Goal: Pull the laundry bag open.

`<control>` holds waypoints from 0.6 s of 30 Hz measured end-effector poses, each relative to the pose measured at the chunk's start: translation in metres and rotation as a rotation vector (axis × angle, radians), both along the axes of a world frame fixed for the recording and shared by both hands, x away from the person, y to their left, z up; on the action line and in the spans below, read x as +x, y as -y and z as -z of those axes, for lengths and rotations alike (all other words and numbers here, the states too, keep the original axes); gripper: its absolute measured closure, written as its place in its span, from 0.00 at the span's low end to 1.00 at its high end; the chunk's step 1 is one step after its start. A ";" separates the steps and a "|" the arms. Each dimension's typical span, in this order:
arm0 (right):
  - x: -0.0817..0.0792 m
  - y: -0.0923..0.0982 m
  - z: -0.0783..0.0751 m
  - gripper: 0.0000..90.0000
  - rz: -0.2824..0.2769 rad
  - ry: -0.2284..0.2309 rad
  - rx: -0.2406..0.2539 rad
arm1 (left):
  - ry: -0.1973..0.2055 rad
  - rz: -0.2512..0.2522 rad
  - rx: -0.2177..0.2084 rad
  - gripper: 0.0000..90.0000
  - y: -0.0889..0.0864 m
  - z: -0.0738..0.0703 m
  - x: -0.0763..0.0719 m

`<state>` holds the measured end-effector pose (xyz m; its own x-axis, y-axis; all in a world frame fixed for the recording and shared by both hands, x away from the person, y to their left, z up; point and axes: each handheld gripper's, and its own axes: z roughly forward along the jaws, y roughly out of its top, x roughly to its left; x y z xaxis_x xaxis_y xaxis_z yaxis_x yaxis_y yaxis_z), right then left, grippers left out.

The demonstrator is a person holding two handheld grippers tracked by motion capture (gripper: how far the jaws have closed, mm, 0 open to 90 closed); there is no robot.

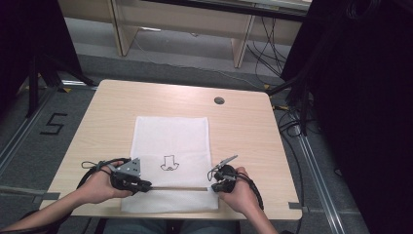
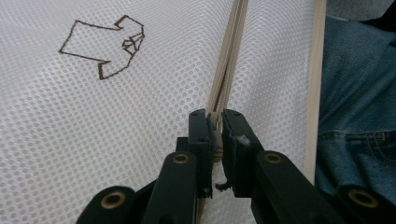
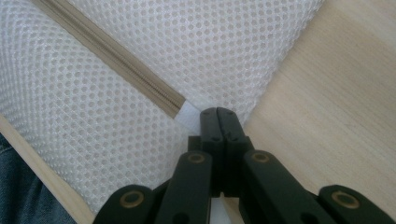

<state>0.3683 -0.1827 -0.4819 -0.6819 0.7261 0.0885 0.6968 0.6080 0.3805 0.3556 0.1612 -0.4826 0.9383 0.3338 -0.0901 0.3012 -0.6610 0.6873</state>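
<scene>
Left gripper (image 1: 146, 185) is pinching the zipper (image 1: 178, 188) pull; right gripper (image 1: 212, 186) is pinching the mesh bag (image 1: 170, 136) edge. Zipper is running crosswise near the table's (image 1: 243, 126) front edge. Shirt drawing (image 1: 169, 163) is sitting beyond; no readable writing.

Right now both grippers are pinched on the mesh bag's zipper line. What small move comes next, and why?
Probably slide the left gripper along the zipper toward the right gripper. Its fingers look clamped on the zipper pull, while the right one pins the white mesh bag at the zipper's far end. That keeps the track taut, so the pull should travel without bunching the mesh.
</scene>
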 end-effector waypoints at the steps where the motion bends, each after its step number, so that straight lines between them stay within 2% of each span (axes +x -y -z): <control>1: -0.001 -0.001 -0.001 1.00 0.020 -0.009 -0.007 | 0.001 -0.001 -0.005 0.91 -0.001 0.000 0.000; 5: -0.001 -0.001 -0.001 1.00 0.020 -0.011 -0.004 | -0.009 -0.012 -0.021 0.92 -0.005 -0.001 0.000; 7: -0.003 -0.002 -0.001 1.00 0.048 -0.038 0.003 | -0.002 -0.011 -0.015 0.91 -0.005 -0.002 0.000; 10: -0.002 -0.001 -0.001 1.00 0.025 -0.012 -0.005 | -0.001 -0.012 -0.013 0.91 -0.007 -0.002 -0.001; 12: -0.002 -0.001 -0.001 1.00 0.037 -0.025 -0.003 | 0.009 -0.002 -0.003 0.91 -0.009 -0.003 -0.001; 13: -0.003 -0.002 -0.001 1.00 0.044 -0.033 0.002 | -0.002 -0.013 -0.015 0.91 -0.009 -0.003 -0.002; 16: -0.002 -0.002 -0.001 1.00 0.041 -0.030 0.000 | 0.004 -0.009 -0.005 0.91 -0.010 -0.003 -0.002; 18: -0.002 -0.002 -0.001 1.00 0.042 -0.030 0.001 | -0.003 -0.014 -0.020 0.91 -0.011 -0.003 -0.002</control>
